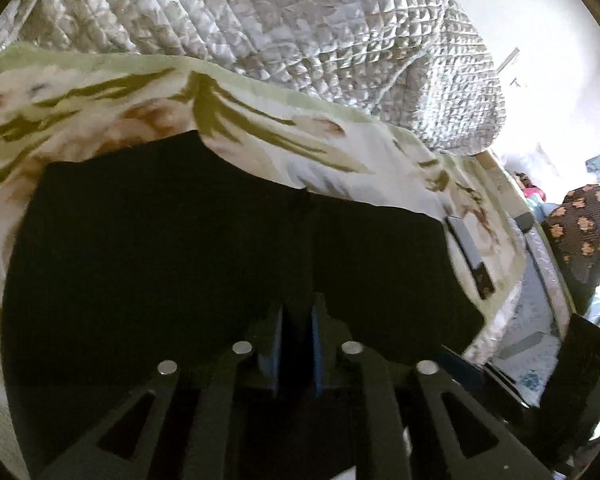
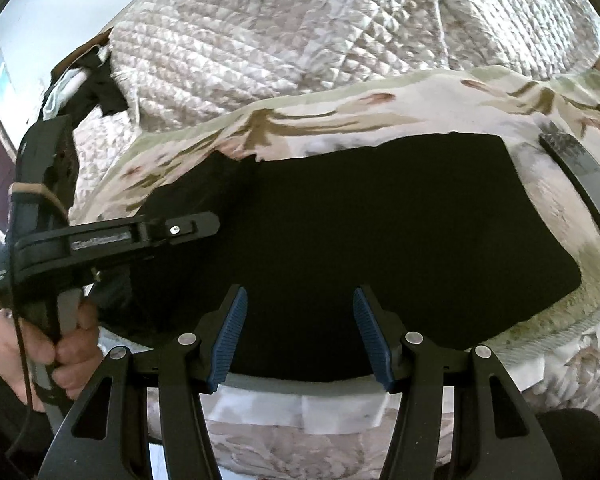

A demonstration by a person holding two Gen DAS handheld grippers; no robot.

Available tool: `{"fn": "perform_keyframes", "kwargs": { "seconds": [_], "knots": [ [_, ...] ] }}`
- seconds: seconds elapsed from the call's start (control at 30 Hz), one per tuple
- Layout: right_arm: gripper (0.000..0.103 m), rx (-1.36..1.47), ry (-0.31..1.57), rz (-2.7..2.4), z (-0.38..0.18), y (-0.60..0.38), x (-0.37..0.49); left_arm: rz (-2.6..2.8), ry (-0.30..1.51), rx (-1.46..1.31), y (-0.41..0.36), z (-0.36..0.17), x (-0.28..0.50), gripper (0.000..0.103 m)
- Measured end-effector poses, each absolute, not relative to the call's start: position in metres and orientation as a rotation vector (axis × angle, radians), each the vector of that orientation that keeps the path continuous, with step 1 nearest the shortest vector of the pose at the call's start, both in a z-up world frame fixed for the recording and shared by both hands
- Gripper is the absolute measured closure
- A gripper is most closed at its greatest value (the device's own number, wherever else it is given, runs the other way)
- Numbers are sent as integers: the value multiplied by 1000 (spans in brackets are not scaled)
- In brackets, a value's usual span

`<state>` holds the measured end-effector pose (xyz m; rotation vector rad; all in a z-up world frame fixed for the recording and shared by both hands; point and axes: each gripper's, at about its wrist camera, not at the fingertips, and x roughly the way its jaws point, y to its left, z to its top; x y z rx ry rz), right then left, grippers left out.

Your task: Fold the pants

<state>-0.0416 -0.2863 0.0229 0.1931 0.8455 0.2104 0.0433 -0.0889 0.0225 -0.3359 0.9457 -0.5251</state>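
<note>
lying flat on a flowered blanket (image 2: 380, 92), the black pants (image 2: 360, 220) form a broad dark slab, already folded over into a compact shape with its near edge at the side of the bed. behind the blanket a silvery quilted cover (image 2: 300, 28) is heaped across the bed.

the right gripper (image 2: 300, 300) hovers over the near edge of the pants with its blue-padded fingers (image 2: 236, 320) standing well apart and nothing between them; whether the tips touch the cloth cannot be told.

the left gripper (image 1: 298, 312) points down over the pants from the other side. its blue pads (image 1: 316, 344) stand close together with a narrow dark slit between them, and no cloth shows clamped in that slit. in the right wrist view the same tool reaches in from the left edge above the pants, with a hand (image 2: 66, 344) wrapped around its handle.

a dark flat slab, perhaps a phone (image 2: 580, 184), lies on the blanket just beside the far end of the pants, apart from the cloth. in the left wrist view a dark cloth with orange blotches (image 1: 580, 232) sits beyond the bed's edge.
</note>
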Motion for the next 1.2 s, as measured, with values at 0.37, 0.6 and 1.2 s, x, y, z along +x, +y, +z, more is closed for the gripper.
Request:
{"fn": "perform_keyframes", "kwargs": {
  "seconds": [0.37,0.6,1.2],
  "knots": [
    [47,300,860,390,18,-268,-15,-313,795,-267,-8,59,27,64],
    [59,354,913,459,2,-250,22,-158,795,-265,27,40,31,64],
    [100,324,940,394,7,-250,28,-232,798,-241,13,32,33,64]
  ]
}}
